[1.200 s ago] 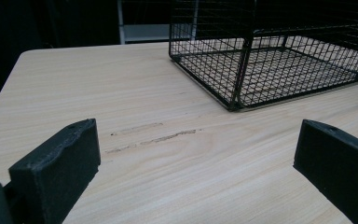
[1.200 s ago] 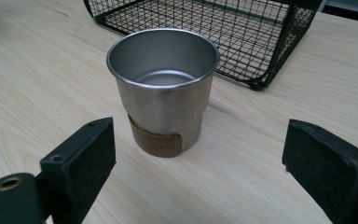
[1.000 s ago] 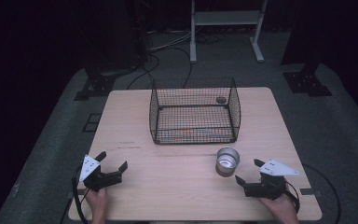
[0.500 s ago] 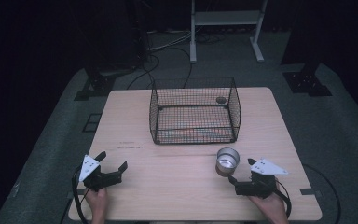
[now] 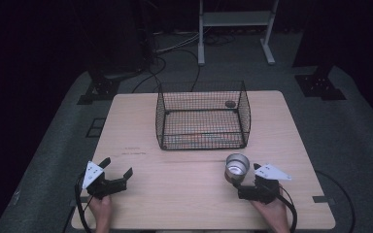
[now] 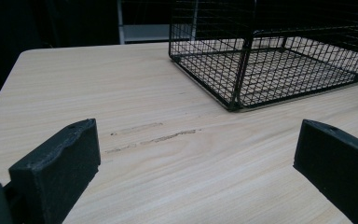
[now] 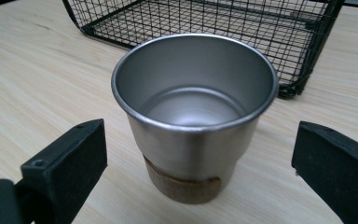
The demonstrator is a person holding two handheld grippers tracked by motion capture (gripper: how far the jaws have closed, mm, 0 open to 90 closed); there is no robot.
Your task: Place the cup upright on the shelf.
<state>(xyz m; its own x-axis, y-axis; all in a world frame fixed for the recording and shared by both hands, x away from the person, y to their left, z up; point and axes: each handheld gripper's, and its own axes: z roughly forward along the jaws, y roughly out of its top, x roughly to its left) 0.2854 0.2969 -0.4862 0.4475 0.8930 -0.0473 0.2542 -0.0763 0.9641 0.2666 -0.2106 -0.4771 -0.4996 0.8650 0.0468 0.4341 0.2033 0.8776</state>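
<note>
Patience suits the left tool (image 5: 119,171), which rests near the left front corner of the surface (image 5: 184,184) with its jaws wide apart and nothing between them; it seems best left parked there. Further right, past the middle, the wire basket (image 5: 201,116) stands well behind the steel cup (image 5: 237,166), which sits upright in front of its right end. The right tool (image 5: 236,188), jaws just spread wide, brackets the cup without touching it. A good grasp probably means advancing squarely, centring the cup's wall, then closing above the brown base band (image 7: 182,186).
</note>
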